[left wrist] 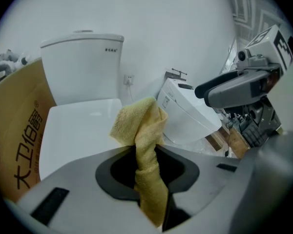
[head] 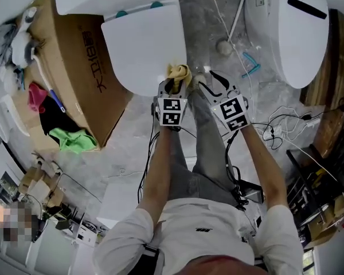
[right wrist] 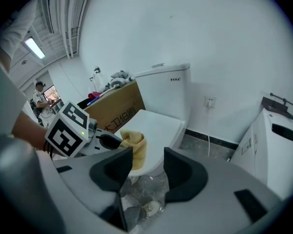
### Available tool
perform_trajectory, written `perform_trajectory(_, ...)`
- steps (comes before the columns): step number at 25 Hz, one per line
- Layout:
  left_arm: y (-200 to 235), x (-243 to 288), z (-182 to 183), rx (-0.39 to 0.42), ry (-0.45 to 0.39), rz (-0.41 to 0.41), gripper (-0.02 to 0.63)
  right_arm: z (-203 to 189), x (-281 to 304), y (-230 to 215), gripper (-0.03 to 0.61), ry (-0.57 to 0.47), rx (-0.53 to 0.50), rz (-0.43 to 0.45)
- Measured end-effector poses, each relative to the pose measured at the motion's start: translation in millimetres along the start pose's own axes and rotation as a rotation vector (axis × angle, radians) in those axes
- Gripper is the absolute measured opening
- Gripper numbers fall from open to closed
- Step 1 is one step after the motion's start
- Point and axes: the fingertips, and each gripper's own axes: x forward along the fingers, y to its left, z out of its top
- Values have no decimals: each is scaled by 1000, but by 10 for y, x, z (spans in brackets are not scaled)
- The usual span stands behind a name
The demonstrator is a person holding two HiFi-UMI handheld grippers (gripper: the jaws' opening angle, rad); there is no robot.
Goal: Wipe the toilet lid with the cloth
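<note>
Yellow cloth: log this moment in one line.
left tongs: shut on yellow terry cloth | right tongs: open, empty | cloth: by front edge of white toilet lid

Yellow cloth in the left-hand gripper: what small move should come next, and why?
Probably lower the left gripper slightly forward so the cloth presses on the toilet lid. Its jaws are shut on the cloth, whose free end stands just by the lid's front edge; the right gripper is open and empty.

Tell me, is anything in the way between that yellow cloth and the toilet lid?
Nothing visible. The left gripper grips the cloth just before the front edge of the lid, and nothing lies on the lid. The right gripper is open, off to the side.
</note>
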Motion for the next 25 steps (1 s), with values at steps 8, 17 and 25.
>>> perform_trajectory(8,27,-1013,893,54,-134,45,109,952,-704,194,216,-104,-94,13)
perform_trajectory(17,-260,-2130,1659,141,-270,63,109,1653,-1520,603,216,-198,-209,-51)
perform_trajectory(25,-414,-2863,2007,123,-357,131,109,2180,-2086,806,216,-297,-255,-49)
